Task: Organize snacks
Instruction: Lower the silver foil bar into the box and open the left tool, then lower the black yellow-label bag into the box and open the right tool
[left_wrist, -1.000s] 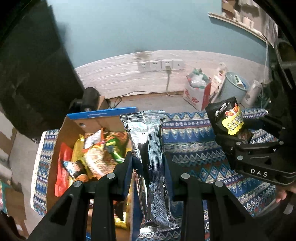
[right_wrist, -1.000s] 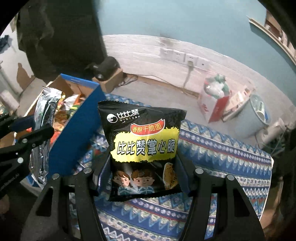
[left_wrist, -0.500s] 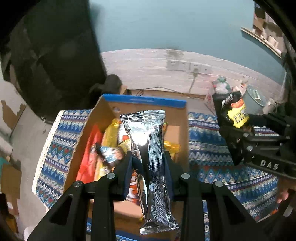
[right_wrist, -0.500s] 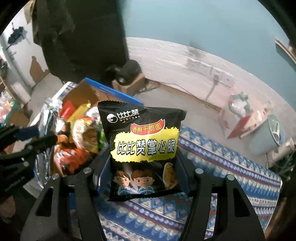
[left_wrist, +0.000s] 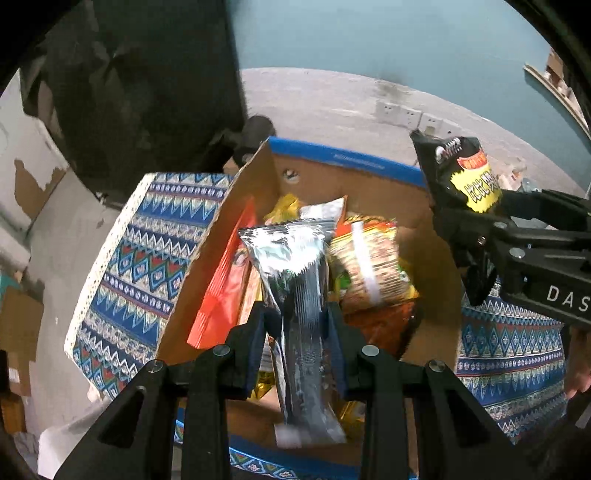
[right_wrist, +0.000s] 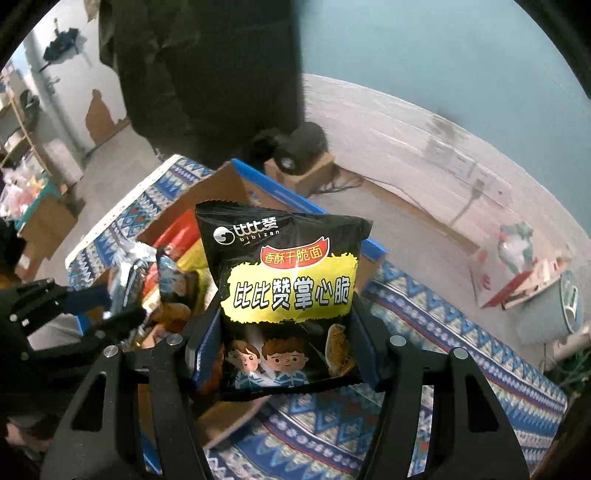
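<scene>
A: The patterned blue, white and red woven cloth (left_wrist: 133, 258) is seen to cover the surface, and on it the open brown cardboard box with blue rim (left_wrist: 347, 162) is stood, already crowded with bright snack packets (left_wrist: 369, 266). What risk is posed by the box itself?

B: Little free room is left inside. A packet released onto the heap may be expected to slide over the low near wall, or to be left propped on the rim.

A: The left hand-held gripper (left_wrist: 295, 328) is shown closed on a long silver foil snack packet (left_wrist: 295, 295), which is held upright above the box's interior. What may fail there?

B: The packet is gripped near its middle, with much of its length hanging below the jaws. If it is lowered too far, the lower end may be caught on the near wall or the heap and the packet bent.

A: The right hand-held gripper (right_wrist: 284, 343) is closed on a black puffed noodle-snack bag with yellow label (right_wrist: 288, 295), held over the cloth at the box's right side, with its top overlapping the blue rim in the right wrist view.

B: The two grippers are seen near each other at the box. A collision may be caused if both are brought in together. The puffed bag may also be squeezed and its brittle contents crushed if the grip is tightened.
</scene>
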